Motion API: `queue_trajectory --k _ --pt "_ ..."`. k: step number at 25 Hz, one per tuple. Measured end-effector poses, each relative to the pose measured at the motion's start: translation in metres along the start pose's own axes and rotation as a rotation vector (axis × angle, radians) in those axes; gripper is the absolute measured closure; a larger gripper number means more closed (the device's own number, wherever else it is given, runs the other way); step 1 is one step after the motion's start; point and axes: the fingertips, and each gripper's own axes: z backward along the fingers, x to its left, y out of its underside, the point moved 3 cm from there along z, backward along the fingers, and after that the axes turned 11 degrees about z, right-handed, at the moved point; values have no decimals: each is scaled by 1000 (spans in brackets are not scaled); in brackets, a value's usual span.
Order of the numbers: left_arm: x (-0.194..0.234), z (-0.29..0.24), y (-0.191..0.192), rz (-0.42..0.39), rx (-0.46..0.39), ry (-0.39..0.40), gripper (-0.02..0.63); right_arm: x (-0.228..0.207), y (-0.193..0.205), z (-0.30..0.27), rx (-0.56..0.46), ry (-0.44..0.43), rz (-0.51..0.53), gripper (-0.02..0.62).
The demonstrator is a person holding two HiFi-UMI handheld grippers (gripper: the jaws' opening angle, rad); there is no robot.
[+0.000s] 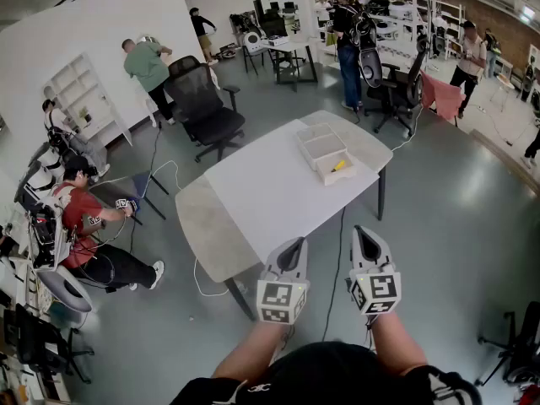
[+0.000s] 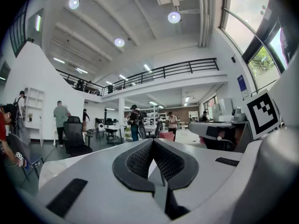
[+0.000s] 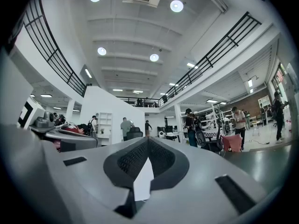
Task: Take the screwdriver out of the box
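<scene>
A white table stands ahead of me. At its far right end sits a clear shallow box. A yellow-handled screwdriver lies in the box's near right part. My left gripper and right gripper hang side by side close to my body, short of the table's near edge and well away from the box. Both point level toward the table. In the left gripper view the fingertips meet with nothing between them. The right gripper view shows its tips touching too, empty.
A black office chair stands behind the table's left end, another chair at the back right. A person sits on the floor side at the left; others stand further back. A cable runs over the floor under the table.
</scene>
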Motion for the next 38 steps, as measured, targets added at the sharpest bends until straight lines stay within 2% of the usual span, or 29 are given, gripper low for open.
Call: queue_trajectory --k 20,26,34,38 --pt "-50 -34 0 -14 -30 -47 592 -58 14 16 -25 -39 -7 581" --pt "-68 -43 15 -13 -15 -51 592 -75 26 23 -13 -50 -8 581" --pt "-60 -77 15 -23 -27 -56 592 -96 35 -6 -16 -54 -1 581" --pt "-38 -100 14 -19 -38 -55 592 -99 40 -34 -19 -55 -6 581"
